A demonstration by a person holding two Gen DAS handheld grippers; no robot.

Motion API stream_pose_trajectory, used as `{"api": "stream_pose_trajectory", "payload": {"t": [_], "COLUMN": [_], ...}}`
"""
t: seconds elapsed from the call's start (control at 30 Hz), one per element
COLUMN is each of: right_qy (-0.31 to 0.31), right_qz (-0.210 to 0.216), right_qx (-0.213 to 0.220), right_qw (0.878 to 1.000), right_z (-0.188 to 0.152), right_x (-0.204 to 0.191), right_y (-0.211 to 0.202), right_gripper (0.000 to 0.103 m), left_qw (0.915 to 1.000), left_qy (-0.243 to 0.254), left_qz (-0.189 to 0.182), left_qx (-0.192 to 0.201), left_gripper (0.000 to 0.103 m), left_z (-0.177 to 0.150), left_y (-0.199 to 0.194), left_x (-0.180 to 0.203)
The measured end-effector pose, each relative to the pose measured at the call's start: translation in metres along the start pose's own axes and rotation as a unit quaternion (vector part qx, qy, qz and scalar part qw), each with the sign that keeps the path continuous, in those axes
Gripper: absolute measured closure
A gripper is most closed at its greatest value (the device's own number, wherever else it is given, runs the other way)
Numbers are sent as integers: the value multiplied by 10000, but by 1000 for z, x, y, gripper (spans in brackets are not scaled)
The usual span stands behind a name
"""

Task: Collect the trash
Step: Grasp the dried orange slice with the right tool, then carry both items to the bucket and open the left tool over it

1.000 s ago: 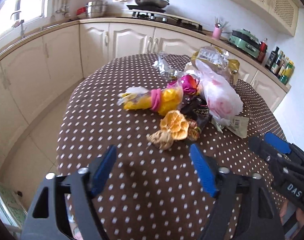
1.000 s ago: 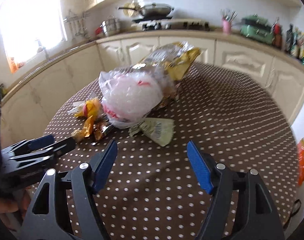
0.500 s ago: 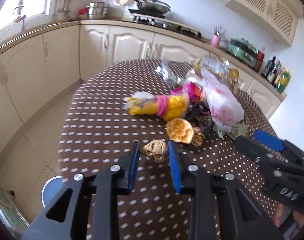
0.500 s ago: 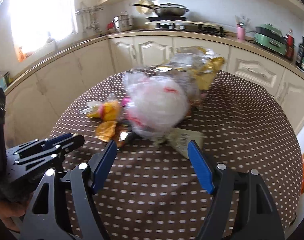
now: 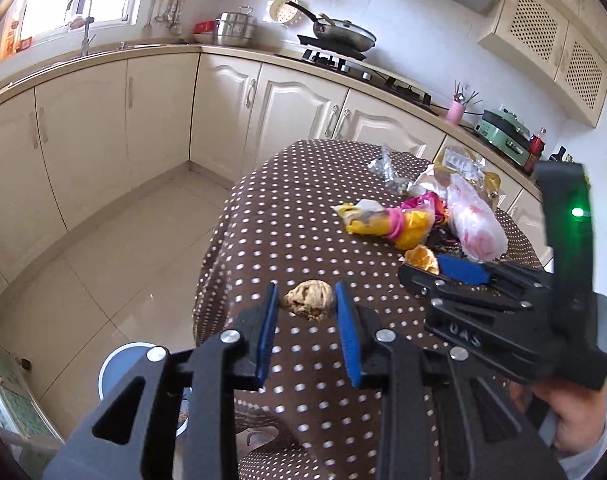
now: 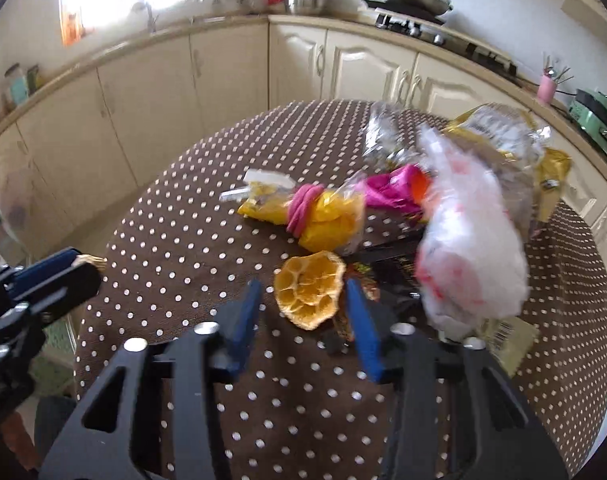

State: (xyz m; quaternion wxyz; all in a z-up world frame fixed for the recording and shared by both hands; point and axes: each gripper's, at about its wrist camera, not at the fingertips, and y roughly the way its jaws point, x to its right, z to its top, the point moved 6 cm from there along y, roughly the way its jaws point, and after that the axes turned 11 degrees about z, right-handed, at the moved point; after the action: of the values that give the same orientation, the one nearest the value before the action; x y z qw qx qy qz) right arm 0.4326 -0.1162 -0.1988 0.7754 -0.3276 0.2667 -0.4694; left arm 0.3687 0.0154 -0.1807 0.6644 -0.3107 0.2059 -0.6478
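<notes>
My left gripper (image 5: 306,306) is shut on a crumpled brown scrap (image 5: 308,302) and holds it above the near left edge of the brown dotted table (image 5: 287,236). My right gripper (image 6: 303,300) stands around an orange peel (image 6: 309,294), its blue fingers (image 6: 363,322) close on both sides; whether they press it I cannot tell. Behind the peel lie a yellow wrapper with a pink band (image 6: 315,216), a pink wrapper (image 6: 391,190), a white plastic bag (image 6: 471,256) and a gold snack bag (image 6: 503,132). The right gripper also shows in the left wrist view (image 5: 443,272).
A blue-rimmed bin (image 5: 143,376) stands on the tiled floor below the table's left edge. Cream kitchen cabinets (image 5: 163,120) curve round behind. A dark wrapper (image 6: 395,268) and a pale label scrap (image 6: 511,340) lie near the white bag.
My left gripper closed on the brown scrap, lifted it and carried it left toward the table edge. My right gripper moved left to the orange peel and its fingers narrowed around it.
</notes>
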Motion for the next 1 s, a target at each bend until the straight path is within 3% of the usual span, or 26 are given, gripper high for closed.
{"api": "stream_pose_trajectory", "payload": {"t": [0.27,0.57,0.83,1.0], "right_qy": [-62,-423,-758,-799], "right_qz": [104,992,1658,1795], "right_qx": [191,289,-116,-294], "right_qw": [9997,9937,9832,9801], "right_z": [-4,-4,-13,-12], "right_x": [-18,-107,-196,-225], "right_y": [-13,-16,33,71], "right_gripper": [72,72,72,72], "left_qw": [9998,9980,9896,9824], "left_qy": [-202,-587,-1110,-1335], "left_qz": [-88,222,829,1118], "left_qx": [16,-26,-382,-679], "left_gripper": [75,75,75,75], "left_z": [-6,-28,-67,-90], "left_y": [-6,-19,-15,2], "left_x": [-26,-91,-182,-222]}}
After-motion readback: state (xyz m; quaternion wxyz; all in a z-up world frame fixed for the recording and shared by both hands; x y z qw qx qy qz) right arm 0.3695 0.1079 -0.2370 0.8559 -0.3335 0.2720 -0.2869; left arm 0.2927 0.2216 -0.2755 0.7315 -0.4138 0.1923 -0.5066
